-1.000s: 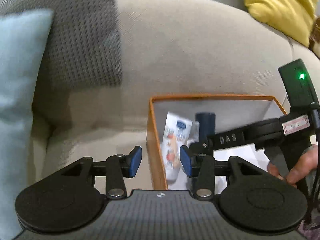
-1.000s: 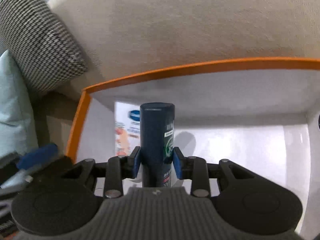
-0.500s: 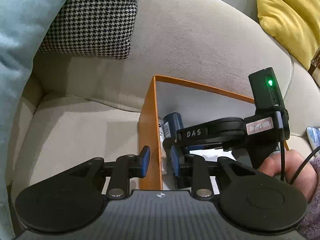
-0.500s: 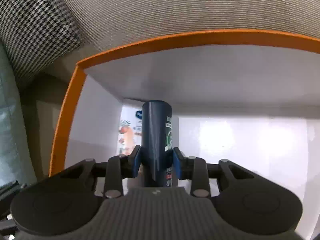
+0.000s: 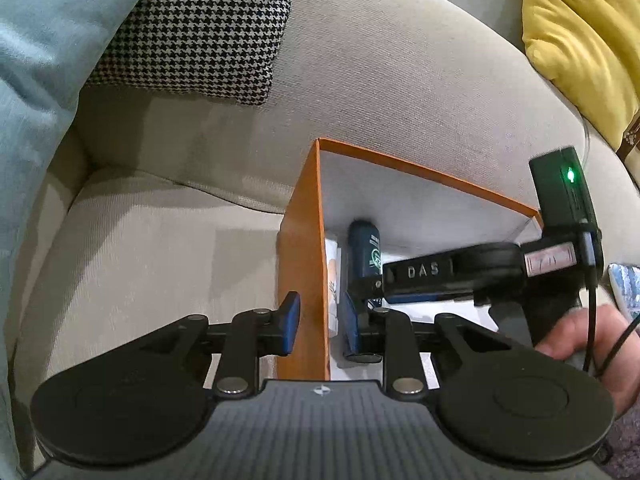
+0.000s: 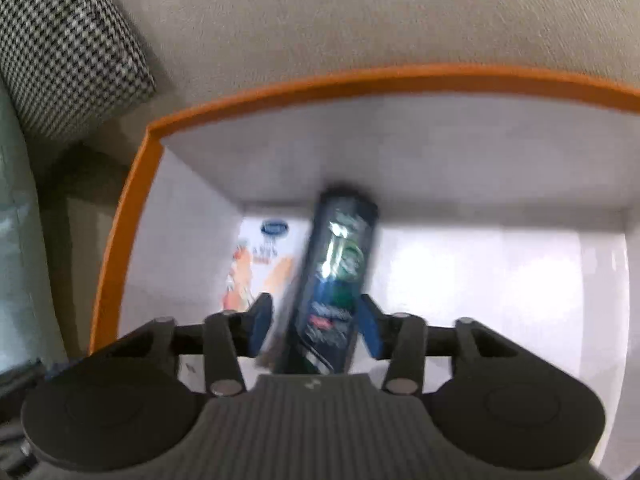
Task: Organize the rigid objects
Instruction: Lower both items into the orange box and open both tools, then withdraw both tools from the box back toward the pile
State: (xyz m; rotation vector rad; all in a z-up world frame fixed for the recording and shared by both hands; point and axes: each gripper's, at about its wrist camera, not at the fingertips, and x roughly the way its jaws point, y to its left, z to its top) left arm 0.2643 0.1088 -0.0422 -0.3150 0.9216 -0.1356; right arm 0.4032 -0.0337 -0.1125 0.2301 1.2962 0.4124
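An orange box (image 5: 302, 248) with a white inside (image 6: 480, 168) sits on a beige sofa. A dark blue deodorant can (image 6: 336, 280) lies tilted and blurred inside it, between the spread fingers of my right gripper (image 6: 316, 326), which is open and no longer touches it. The can also shows in the left wrist view (image 5: 364, 252). A white tube with orange print (image 6: 260, 264) lies beside it at the box's left wall. My left gripper (image 5: 318, 328) straddles the box's left wall, its pads apart on either side of it.
A houndstooth cushion (image 5: 200, 28), a light blue cushion (image 5: 36, 60) and a yellow cushion (image 5: 580, 32) rest against the sofa back (image 5: 400, 80). A hand (image 5: 580, 344) holds the right gripper's black body (image 5: 460, 272) over the box.
My right gripper has opened and let go of the deodorant can, which tips leftward inside the box. My left gripper has stayed at the box's left wall.
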